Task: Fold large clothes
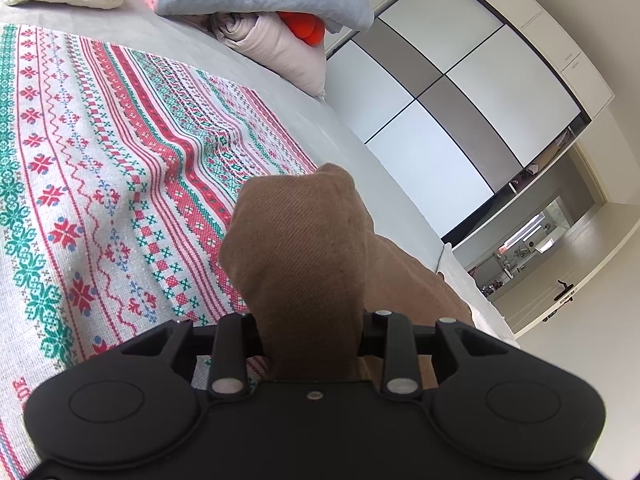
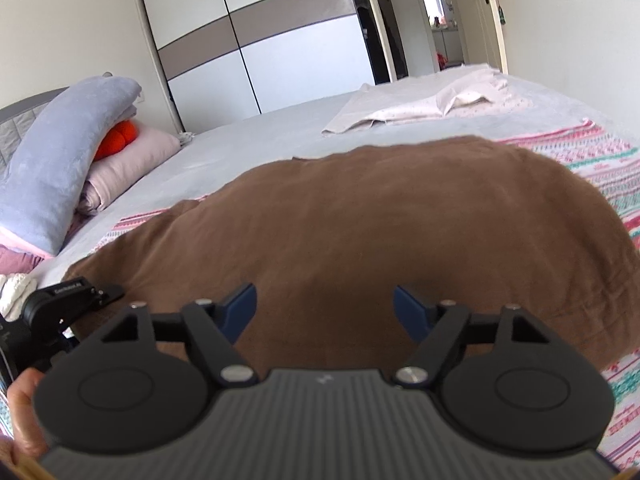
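Observation:
A large brown garment (image 2: 360, 220) lies spread over the patterned blanket (image 2: 600, 160) on the bed. My right gripper (image 2: 324, 312) is open just above it, its blue fingertips (image 2: 240, 306) wide apart with brown cloth between and beneath them. In the left wrist view my left gripper (image 1: 312, 332) is shut on a bunched fold of the same brown garment (image 1: 300, 240), which stands up over the jaws and hides the fingertips. The left gripper's body also shows at the left edge of the right wrist view (image 2: 60, 304).
The red, green and white knit blanket (image 1: 100, 160) covers a grey bed (image 1: 340, 128). Pillows and a blue bolster (image 2: 60, 152) with an orange plush (image 2: 120, 136) sit at the headboard. A pale folded sheet (image 2: 420, 108) lies at the far side. A wardrobe (image 2: 260, 40) stands beyond.

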Demonstrator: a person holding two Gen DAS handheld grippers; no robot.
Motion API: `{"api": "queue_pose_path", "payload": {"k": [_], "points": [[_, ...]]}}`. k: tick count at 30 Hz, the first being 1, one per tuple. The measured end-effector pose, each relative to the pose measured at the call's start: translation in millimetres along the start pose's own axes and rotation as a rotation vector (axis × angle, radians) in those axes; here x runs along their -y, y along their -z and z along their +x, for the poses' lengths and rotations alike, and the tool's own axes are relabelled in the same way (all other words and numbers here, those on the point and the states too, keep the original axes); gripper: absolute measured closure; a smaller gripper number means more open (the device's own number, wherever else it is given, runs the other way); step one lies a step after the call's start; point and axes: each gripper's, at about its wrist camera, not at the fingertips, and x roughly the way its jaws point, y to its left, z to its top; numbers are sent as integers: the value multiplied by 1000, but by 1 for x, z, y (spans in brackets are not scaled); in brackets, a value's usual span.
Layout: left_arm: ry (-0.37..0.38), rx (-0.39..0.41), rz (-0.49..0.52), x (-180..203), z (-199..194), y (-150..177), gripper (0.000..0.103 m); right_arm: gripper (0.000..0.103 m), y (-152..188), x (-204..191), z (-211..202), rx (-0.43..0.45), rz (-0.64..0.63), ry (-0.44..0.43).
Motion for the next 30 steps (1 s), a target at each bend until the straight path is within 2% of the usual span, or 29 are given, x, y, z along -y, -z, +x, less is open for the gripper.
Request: {"api": "queue_pose_path", "payload": {"k": [2, 5, 8, 14, 17, 19, 21, 26, 29, 30], "points": [[9, 6, -3, 0, -1, -1, 71, 45, 2, 1, 7, -35, 24, -28], [29, 31, 32, 4, -5, -1, 71, 48, 10, -2, 18, -71, 4, -62], [82, 58, 106, 21, -14, -2, 73, 48, 24, -2, 35, -108, -25, -26], [280, 135, 323, 89, -50, 3, 75, 48, 22, 7, 36, -133, 47, -51], [391, 133, 435, 130, -63, 16, 75, 48, 17, 17, 29, -148, 116, -97], [456, 122, 510, 159, -68, 27, 75, 48, 10, 30, 21, -164, 178, -138], [507, 104, 572, 182, -72, 39, 75, 47, -1, 53, 4, -127, 282, -163], [585, 34, 723, 225, -72, 89, 75, 30, -22, 130, -46, 14, 554, -119], [616, -36, 836, 238, -66, 133, 75, 29, -20, 176, -69, 58, 697, -96], [629, -95, 876, 240, -60, 148, 75, 28, -18, 190, -74, 64, 747, -93]]}}
